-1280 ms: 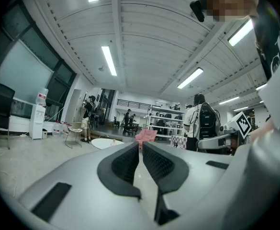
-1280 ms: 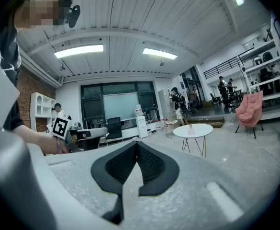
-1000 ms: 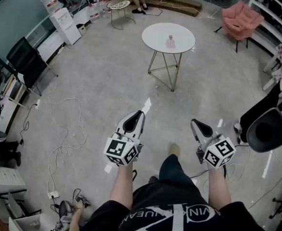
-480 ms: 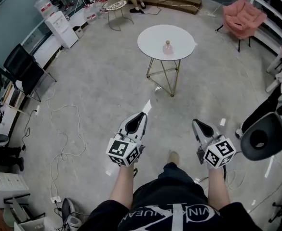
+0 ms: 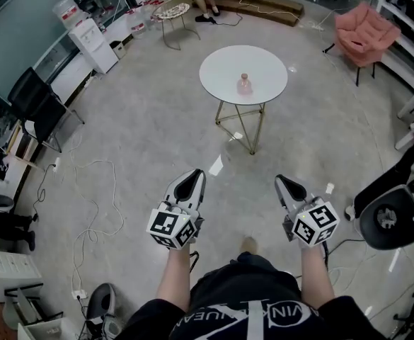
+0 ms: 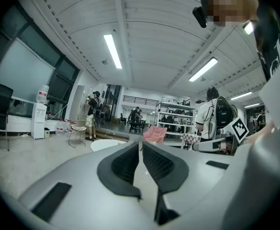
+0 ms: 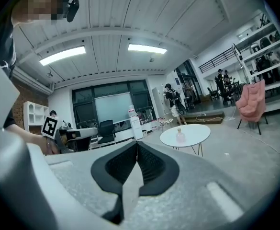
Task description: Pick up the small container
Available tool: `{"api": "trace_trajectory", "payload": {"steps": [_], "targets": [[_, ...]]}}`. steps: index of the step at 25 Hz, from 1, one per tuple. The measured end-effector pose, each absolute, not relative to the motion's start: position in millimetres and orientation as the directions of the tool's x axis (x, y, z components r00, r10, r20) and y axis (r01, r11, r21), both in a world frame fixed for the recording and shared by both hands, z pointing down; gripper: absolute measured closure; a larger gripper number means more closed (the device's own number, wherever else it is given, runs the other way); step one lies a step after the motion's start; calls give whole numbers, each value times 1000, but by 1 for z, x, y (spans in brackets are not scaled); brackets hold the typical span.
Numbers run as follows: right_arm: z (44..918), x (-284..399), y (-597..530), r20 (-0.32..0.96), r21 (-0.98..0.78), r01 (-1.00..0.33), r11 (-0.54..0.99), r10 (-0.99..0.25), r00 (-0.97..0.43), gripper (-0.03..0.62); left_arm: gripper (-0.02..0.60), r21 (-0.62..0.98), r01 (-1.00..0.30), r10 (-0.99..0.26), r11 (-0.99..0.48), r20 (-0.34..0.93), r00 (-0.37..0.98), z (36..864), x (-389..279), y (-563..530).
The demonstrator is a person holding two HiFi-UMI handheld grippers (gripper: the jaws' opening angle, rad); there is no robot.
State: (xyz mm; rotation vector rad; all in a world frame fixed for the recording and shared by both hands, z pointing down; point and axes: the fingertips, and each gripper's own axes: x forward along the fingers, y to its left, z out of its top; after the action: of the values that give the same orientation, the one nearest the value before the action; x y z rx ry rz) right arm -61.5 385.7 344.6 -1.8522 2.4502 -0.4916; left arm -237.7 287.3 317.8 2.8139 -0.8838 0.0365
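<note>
- Right gripper view shows the right tongs [image 7: 137, 145] pressed together, with nothing between them. The left tongs [image 6: 140, 145] are closed to a thin slit and also empty.
- Both are held out over bare grey floor [image 5: 157, 133], touching nothing.
- Well ahead, the small pink translucent container [image 5: 244, 85] stands upright near the middle of the round white surface [image 5: 221, 66].
- Judged step: the approach. Next, get within reach and open one pair of tongs around the container.

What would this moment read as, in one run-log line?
stage: pre-grasp | left hand-held gripper: shut, empty | right hand-held gripper: shut, empty | small container: upright on round white table, ahead, untouched
</note>
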Motion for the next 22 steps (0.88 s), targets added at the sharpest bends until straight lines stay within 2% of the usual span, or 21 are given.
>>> {"api": "trace_trajectory", "payload": {"steps": [8, 13, 22], "targets": [[350, -33, 371, 143, -313, -914, 257, -939, -313, 588, 552, 187, -565, -565, -804, 58, 823, 316, -212, 276], [340, -15, 366, 139, -284, -925, 252, -944, -299, 588, 553, 181, -551, -554, -815, 37, 832, 297, -193, 267], [361, -3, 369, 150, -340, -913, 227, -945, -291, 588, 552, 198, -552, -551, -810, 69, 832, 311, -186, 272]]}}
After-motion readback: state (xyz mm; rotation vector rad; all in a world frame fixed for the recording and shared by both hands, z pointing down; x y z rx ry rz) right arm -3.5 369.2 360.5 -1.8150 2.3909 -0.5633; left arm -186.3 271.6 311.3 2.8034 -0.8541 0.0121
